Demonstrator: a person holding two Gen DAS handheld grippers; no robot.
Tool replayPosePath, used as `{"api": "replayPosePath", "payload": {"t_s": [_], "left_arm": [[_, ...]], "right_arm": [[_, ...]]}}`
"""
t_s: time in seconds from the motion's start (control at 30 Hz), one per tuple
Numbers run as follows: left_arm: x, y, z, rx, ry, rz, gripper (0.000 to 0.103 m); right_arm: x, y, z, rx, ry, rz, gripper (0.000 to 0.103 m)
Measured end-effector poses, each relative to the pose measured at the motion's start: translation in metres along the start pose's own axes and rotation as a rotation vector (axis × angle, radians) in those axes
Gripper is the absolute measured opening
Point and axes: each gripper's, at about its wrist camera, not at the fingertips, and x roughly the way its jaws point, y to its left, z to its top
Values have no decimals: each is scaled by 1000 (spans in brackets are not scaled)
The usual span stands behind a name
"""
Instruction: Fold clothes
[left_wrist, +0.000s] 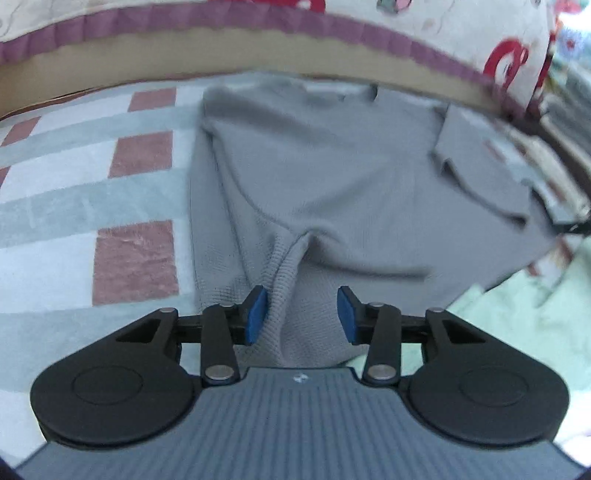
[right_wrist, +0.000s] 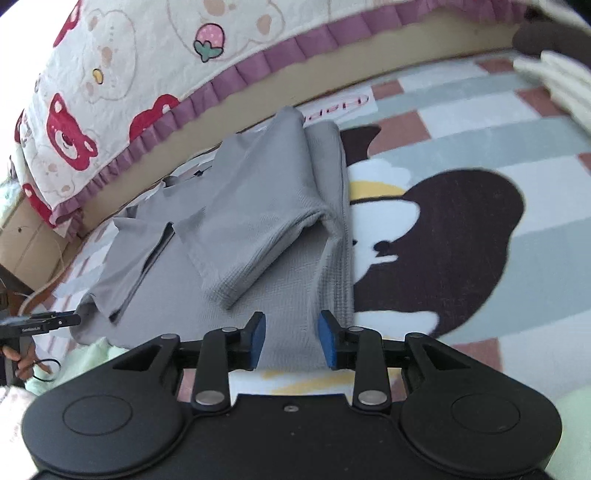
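**Both grippers spread at the shirt's near edge**

The left gripper (left_wrist: 301, 314) is spread around a raised wrinkle in the grey shirt (left_wrist: 325, 177). The right gripper (right_wrist: 291, 341) is spread over the hem. Bare checked rug (right_wrist: 498, 122) lies at right.

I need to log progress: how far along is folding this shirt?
Done: both sleeves of the grey shirt look folded inward on the rug. In hand: nothing is gripped; the left gripper and right gripper sit open at the bottom hem. Left: folding the body up.
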Motion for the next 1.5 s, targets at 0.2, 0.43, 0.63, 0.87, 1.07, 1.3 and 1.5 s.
{"api": "replayPosePath", "payload": {"t_s": [0.2,0.43,0.63,0.87,1.07,1.3,1.5], "left_arm": [[7,16,-1,-68,-9,-15,37],[7,27,-1,-135,21,-75,25],[7,19,-3,-90,3,-65,27],[14,16,6,-85,16,-38,3],[-21,56,6,-354,-85,-184,4],[-46,82,-34,-469,-171,-275,4],[-34,84,-35,-464,-122,-269,4]], "right_arm": [[-2,-4,-1,-36,13,-37,38],[-3,5,5,-168,-2,107,5],[7,0,8,-115,51,61,35],[18,-3,13,-75,21,106,6],[-13,7,35,-142,-101,187,6],[-32,-4,24,-139,-79,258,6],[13,-13,1,-87,124,169,18]]}}
